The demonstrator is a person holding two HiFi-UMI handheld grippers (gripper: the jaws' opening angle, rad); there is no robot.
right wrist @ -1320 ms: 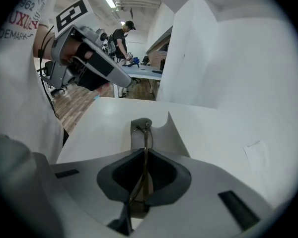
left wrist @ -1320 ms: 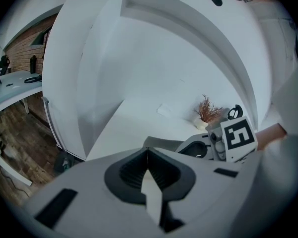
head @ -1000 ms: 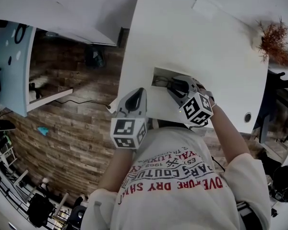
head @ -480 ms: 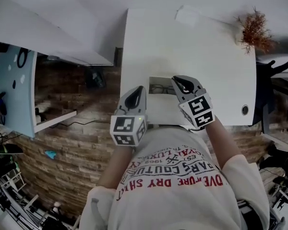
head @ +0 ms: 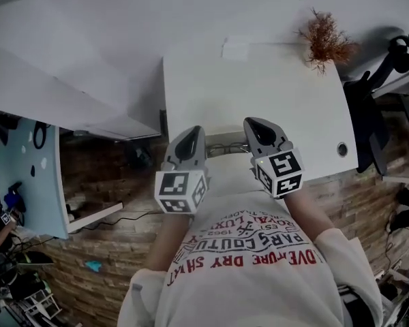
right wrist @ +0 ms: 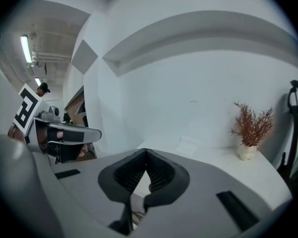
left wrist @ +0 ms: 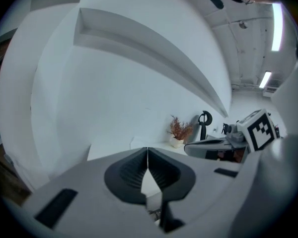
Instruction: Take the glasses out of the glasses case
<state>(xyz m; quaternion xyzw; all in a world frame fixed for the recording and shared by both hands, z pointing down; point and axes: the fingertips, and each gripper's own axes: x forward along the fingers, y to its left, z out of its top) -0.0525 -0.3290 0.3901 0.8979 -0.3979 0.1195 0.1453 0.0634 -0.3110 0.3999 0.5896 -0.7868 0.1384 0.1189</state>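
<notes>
The open white glasses case (head: 223, 144) lies at the near edge of the white table (head: 273, 94), with the dark-rimmed glasses (head: 226, 146) still inside it. Only a strip of the case shows between my two grippers. My left gripper (head: 192, 131) is held up over the table's near left edge, its jaws shut (left wrist: 147, 151) with nothing between them. My right gripper (head: 253, 122) is raised just right of the case. Its jaws are also shut (right wrist: 146, 152) and I see nothing held. A bit of the glasses' thin frame (left wrist: 154, 214) shows below the left jaws.
A dried reddish plant (head: 324, 41) in a small pot (right wrist: 247, 151) stands at the table's far right. A white card (head: 240, 48) lies flat at the far edge. A cable hole (head: 341, 148) is near the right front corner. A black chair (head: 375, 107) stands to the right.
Both grippers have risen off the case toward me. The right gripper, whose open jaws were down at the case, has lifted clear and closed. The glasses have stayed in the case.
</notes>
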